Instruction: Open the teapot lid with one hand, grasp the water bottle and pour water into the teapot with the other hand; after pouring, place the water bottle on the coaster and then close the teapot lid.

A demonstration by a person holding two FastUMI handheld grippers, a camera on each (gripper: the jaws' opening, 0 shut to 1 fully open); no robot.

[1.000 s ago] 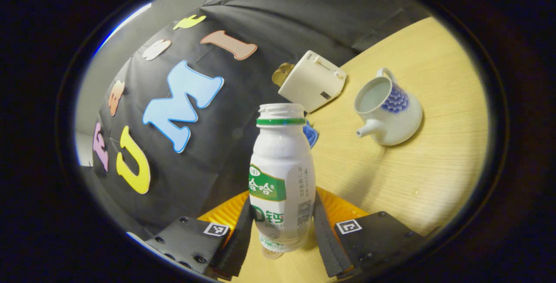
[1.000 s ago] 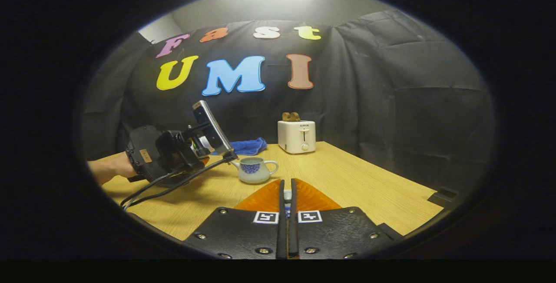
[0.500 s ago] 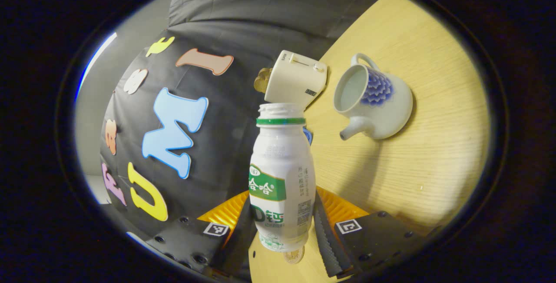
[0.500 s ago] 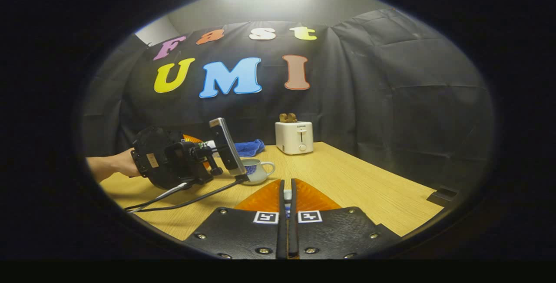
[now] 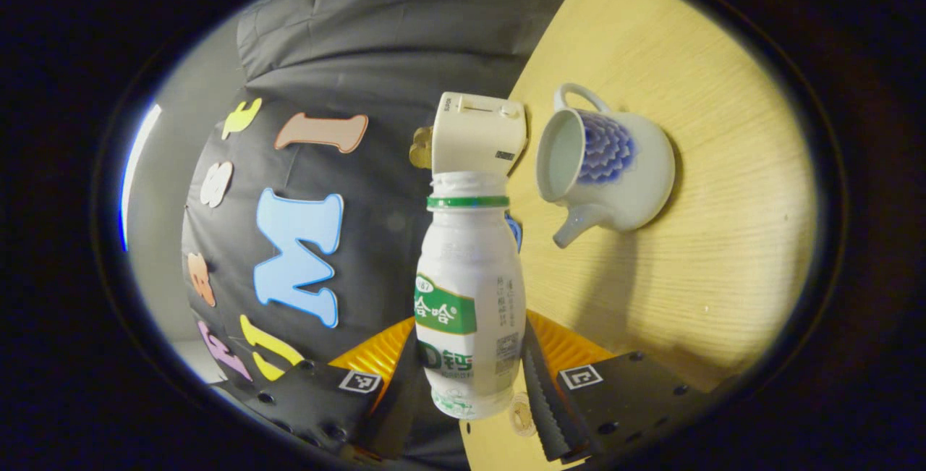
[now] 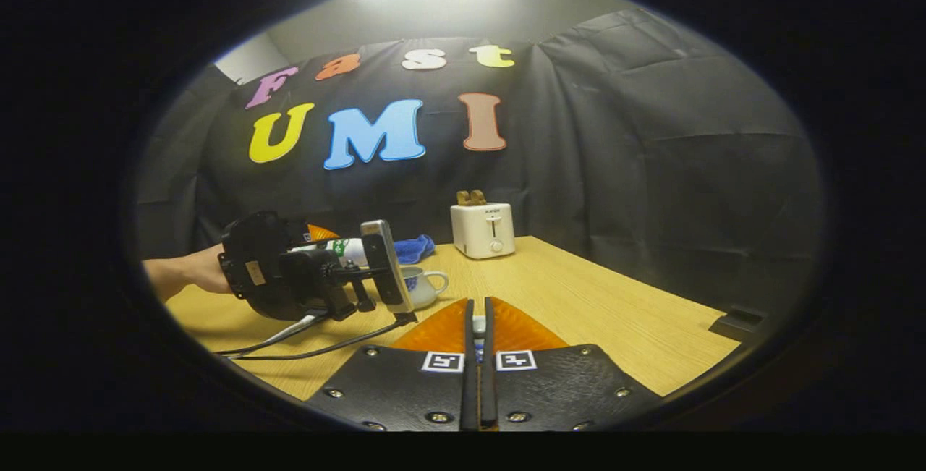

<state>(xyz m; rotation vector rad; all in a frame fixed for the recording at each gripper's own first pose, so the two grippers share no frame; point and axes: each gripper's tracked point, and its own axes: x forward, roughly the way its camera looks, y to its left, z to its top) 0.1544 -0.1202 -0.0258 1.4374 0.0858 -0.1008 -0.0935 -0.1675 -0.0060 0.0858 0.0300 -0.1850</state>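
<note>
I see the worktop [image 5: 723,167], toaster [image 5: 477,131] at the back; lidless teapot [image 5: 604,167] nr it; my L gripper [image 5: 474,391] has jaws clamped on uncapped bottle [image 5: 469,297], tipped toward pot; R gripper [image 6: 477,326] jaws nearly closed on sth small, can't ID.

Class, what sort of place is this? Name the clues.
Probably a staged recording booth, not a real kitchen: black cloth wall, a wooden table with a toaster and teapot.
</note>
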